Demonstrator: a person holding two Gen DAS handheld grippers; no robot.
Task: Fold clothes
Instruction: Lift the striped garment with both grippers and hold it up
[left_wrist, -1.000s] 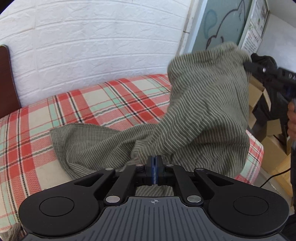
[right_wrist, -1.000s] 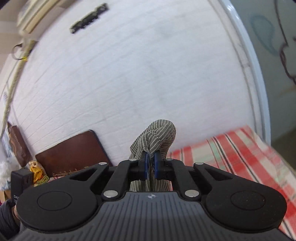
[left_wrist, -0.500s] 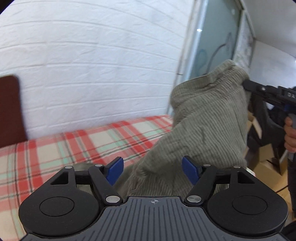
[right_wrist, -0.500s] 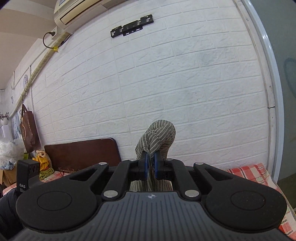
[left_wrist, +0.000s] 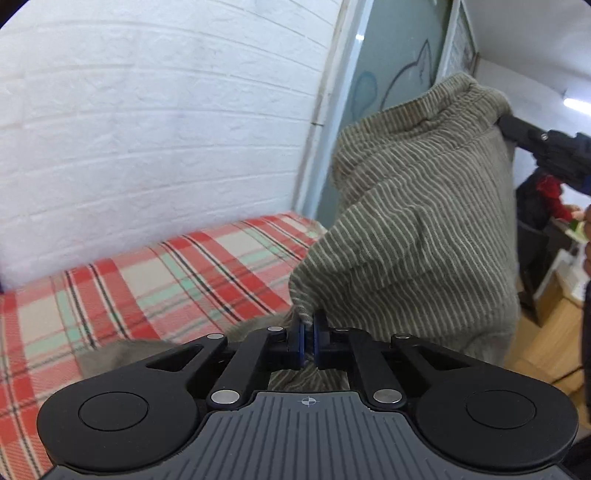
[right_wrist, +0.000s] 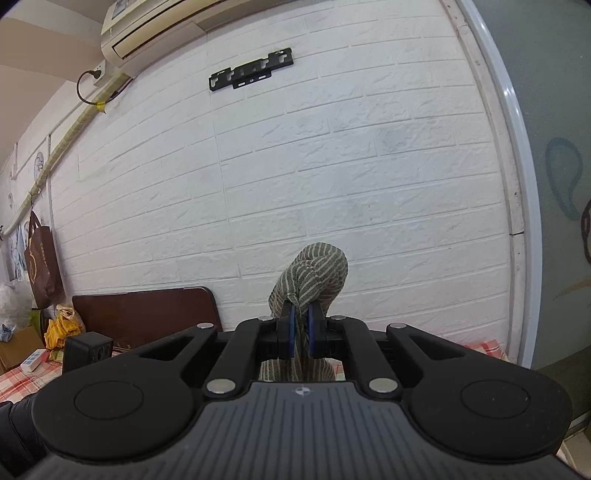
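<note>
A red checked blanket (left_wrist: 155, 280) covered the bed. Above it hung the striped green cloth (left_wrist: 417, 229), stretched between both tools. The left gripper (left_wrist: 308, 341) pinched its low edge tight. The right gripper (right_wrist: 302, 334) pinched its top corner tight.

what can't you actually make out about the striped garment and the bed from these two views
- Striped garment, left wrist view: its lower hem is hidden behind the left hand-held gripper.
- Same garment, right wrist view: only a bunch above the right hand-held gripper shows; the rest is hidden.
- Plaid bed cover: blurred, cut off at the left edge.
</note>
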